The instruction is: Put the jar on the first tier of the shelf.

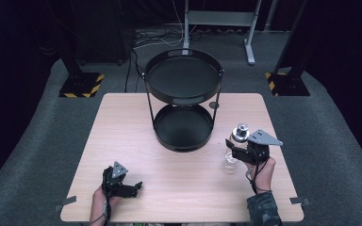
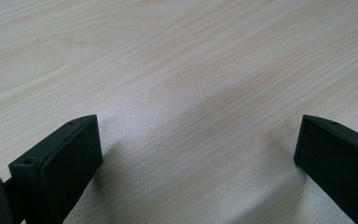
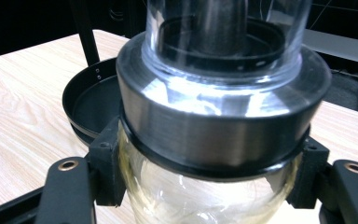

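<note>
I have my right gripper [image 1: 233, 149] clamped on a clear glass bottle with a brushed-metal collar and a clear cap [image 1: 235, 141], the two black jaws pinching the glass neck right under the metal collar, which the right gripper view shows sitting on top of them like a ledge [image 3: 223, 126]. The bottle hangs upright ahead of the fingertips, its base near the pale wooden table [image 1: 179, 188] (I cannot tell whether it has cleared the surface). Ahead of the gripper and off to its left stands the black two-tier round metal tray stand [image 1: 184, 101], its lower tray [image 3: 91, 105] visible just beyond the bottle. My left gripper [image 1: 122, 186] rests low over the table with its jaws spread wide and nothing between them, bare wood under the pads [image 2: 60, 163]. I judge the step in hand to be carrying the bottle towards the stand. To do it well I would keep the grip firm under the collar so the glass cannot slip down, hold the wrist level so the bottle stays vertical, lift enough to clear the rim of whichever tray I choose, and steer between the thin uprights rather than brushing them, easing down before I let go
</note>
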### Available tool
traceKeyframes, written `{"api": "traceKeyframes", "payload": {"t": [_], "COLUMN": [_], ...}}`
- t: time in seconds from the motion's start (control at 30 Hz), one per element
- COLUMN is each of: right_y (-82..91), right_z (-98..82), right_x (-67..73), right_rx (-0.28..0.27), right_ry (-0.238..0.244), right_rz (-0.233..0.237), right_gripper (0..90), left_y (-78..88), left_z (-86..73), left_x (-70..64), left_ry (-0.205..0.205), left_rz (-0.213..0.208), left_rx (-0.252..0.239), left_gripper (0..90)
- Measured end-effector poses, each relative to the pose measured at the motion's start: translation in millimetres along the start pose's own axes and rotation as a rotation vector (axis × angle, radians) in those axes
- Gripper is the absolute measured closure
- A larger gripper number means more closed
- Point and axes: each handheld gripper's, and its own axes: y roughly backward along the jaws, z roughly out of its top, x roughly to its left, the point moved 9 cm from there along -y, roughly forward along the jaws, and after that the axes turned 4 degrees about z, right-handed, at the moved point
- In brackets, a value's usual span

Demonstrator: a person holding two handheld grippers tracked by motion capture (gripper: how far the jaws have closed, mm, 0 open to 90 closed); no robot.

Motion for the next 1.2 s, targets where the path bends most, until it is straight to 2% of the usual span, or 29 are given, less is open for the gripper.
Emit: {"api": "traceKeyframes", "payload": {"t": [1.2], "right_y": [-35.2], "right_z": [17.6], "right_x": [23.3], "right_rx": [0.002], "right_ry": [0.029], "right_rz": [0.069], "right_gripper": [30.6], "left_y": [0.1], "left_z": [0.1], "left_x": [-0.1], "left_ry": [-0.001], "left_rz": [0.002], "left_rx": [-0.001], "left_gripper": [0.4]}}
